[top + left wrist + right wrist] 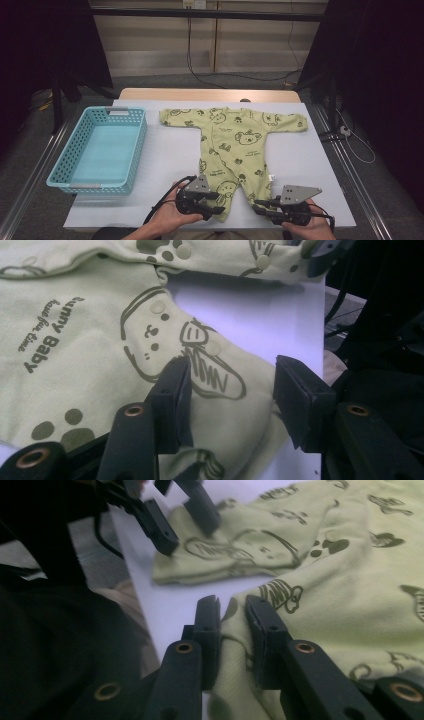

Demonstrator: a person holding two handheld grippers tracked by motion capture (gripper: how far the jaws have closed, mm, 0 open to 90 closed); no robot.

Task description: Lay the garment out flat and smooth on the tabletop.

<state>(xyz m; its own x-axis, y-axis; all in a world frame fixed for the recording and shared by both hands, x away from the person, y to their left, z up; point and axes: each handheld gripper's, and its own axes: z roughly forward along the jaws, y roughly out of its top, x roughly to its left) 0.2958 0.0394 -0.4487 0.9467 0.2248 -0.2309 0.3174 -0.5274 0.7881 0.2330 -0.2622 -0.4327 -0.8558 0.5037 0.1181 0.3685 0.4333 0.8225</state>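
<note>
Pinching leg cuffs of baby suit, spread flat mid-table, lower centre of high view. Right gripper clamped on cuff edge. Left gripper jaws apart, straddling other cuff, not pressing. Basket waits at left, likely destination.

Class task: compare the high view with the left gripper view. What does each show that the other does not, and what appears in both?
High view alone: the blue basket left of the whole green baby suit, both sleeves spread, and both hands. Left gripper view alone: the words "Bunny Baby" printed on the cloth, snap buttons, and the left tongs standing apart over a leg end. Both: the suit and the white table.
</note>
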